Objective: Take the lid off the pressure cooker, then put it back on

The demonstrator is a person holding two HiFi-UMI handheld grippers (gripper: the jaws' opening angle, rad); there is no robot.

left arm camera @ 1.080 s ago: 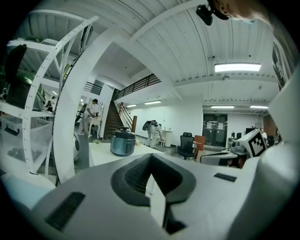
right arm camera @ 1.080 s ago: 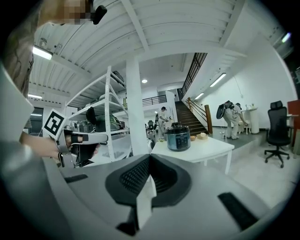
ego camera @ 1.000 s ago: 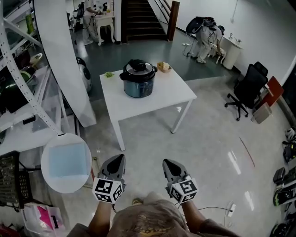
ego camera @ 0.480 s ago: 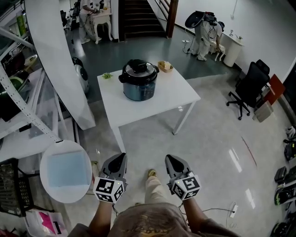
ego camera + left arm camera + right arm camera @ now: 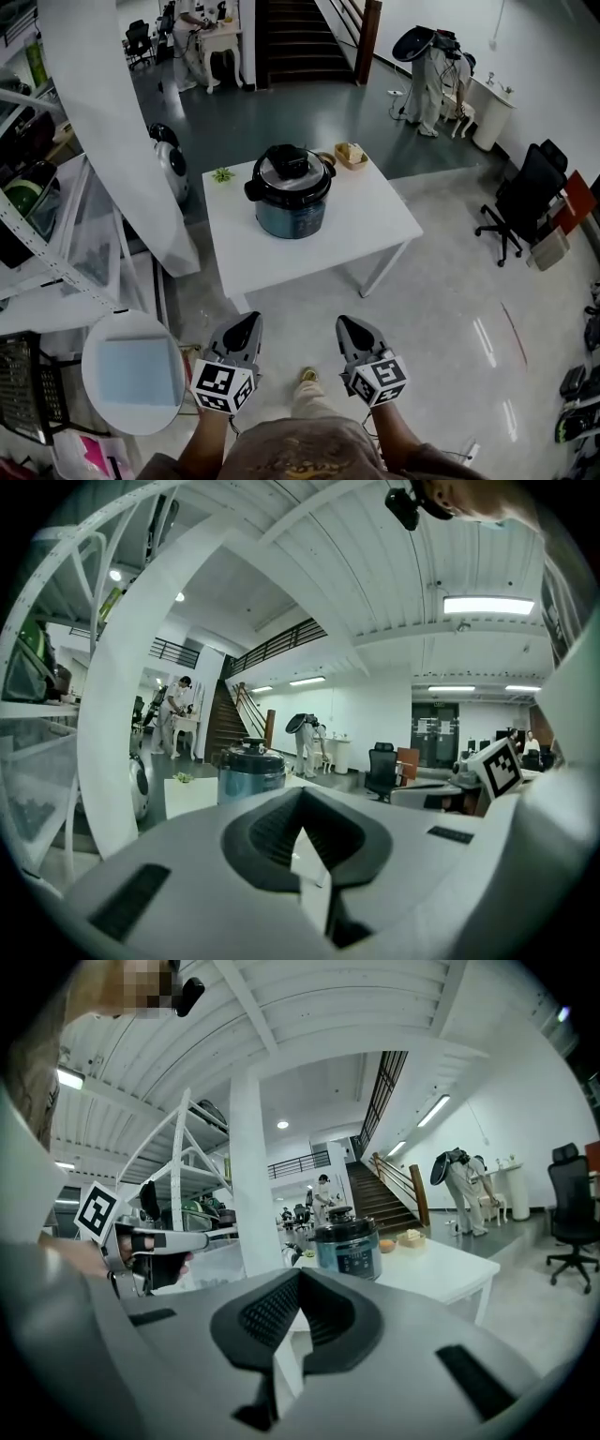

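The left hand-held gripper [image 5: 247,321] and the right hand-held gripper [image 5: 345,324] are staying shut tight with nothing in them, held low in front of the person. The person is walking forward, so the desk [image 5: 375,225] is looking bigger and nearer than a moment ago. It is still well apart from both grippers, so I think the job is only just starting. The pressure cooker [image 5: 292,202] is sitting near the middle of the desk, and its lid [image 5: 292,169] is still sitting on top. I am counting two grippers, one desk, one cooker, one lid, one small green plant [image 5: 222,174], one little basket [image 5: 350,154], one black chair [image 5: 525,192] and two people far away.
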